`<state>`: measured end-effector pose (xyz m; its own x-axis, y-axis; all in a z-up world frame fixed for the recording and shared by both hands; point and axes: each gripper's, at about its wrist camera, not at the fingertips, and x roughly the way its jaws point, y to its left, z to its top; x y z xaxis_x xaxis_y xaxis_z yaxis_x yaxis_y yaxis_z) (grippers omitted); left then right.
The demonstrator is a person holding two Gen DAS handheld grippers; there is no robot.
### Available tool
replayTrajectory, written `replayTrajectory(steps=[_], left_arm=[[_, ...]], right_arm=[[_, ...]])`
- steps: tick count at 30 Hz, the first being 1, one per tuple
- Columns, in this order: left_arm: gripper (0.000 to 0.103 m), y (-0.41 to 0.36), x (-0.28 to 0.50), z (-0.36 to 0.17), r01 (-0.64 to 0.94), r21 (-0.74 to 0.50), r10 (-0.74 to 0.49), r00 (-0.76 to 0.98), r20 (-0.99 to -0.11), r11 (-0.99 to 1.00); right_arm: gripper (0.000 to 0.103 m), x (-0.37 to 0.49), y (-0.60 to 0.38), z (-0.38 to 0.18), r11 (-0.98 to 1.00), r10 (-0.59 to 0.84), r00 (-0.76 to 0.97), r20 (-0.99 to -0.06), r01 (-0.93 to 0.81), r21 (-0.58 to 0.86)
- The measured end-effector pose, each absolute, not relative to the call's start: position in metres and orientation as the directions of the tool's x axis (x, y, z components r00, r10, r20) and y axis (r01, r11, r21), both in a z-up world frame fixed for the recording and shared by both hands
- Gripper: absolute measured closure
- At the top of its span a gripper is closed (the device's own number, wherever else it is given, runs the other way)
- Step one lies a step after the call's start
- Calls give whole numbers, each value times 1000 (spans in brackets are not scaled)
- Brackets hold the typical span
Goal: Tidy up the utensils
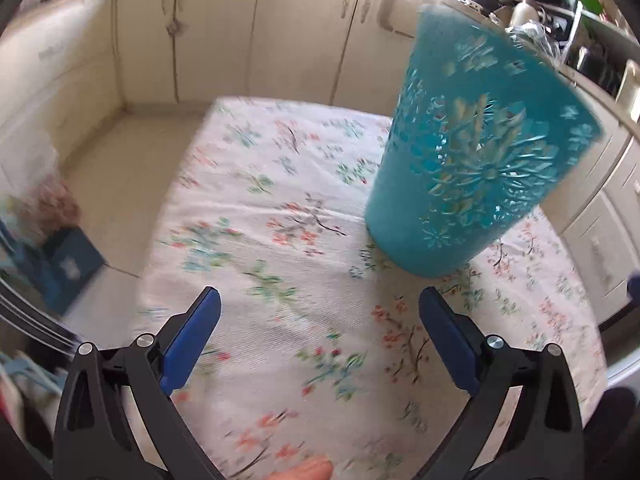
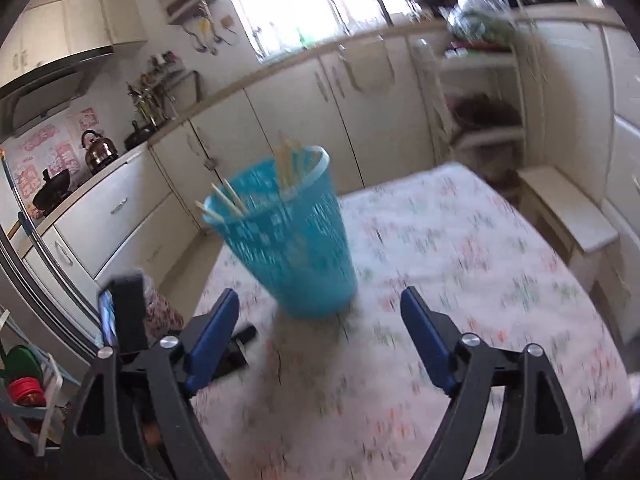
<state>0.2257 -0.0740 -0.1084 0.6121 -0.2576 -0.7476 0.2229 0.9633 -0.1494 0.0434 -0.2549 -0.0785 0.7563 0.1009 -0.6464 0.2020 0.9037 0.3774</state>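
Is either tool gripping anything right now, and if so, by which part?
Nothing is held. The left tool and right tool are both open and empty above the tablecloth; the teal holder with chopsticks stands free.

Left gripper: black angular arms with triangular cut-outs, blue flat pads, silver round screws at pivots. Right gripper: same black frame, blue pads, silver screws; black box with screen mounted left of its left arm.
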Motion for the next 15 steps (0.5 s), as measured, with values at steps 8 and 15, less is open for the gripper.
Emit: replayTrajectory(steps=[8, 15], left_arm=[[8, -53, 151, -37, 237, -39, -204, 728, -655, 971], [8, -33, 98, 11, 287, 1, -219, 729, -648, 958]], right_arm=[[8, 0, -261, -51, 888, 49, 727, -685, 281, 363], [8, -26, -236, -5, 918, 53, 779, -624, 208, 338]])
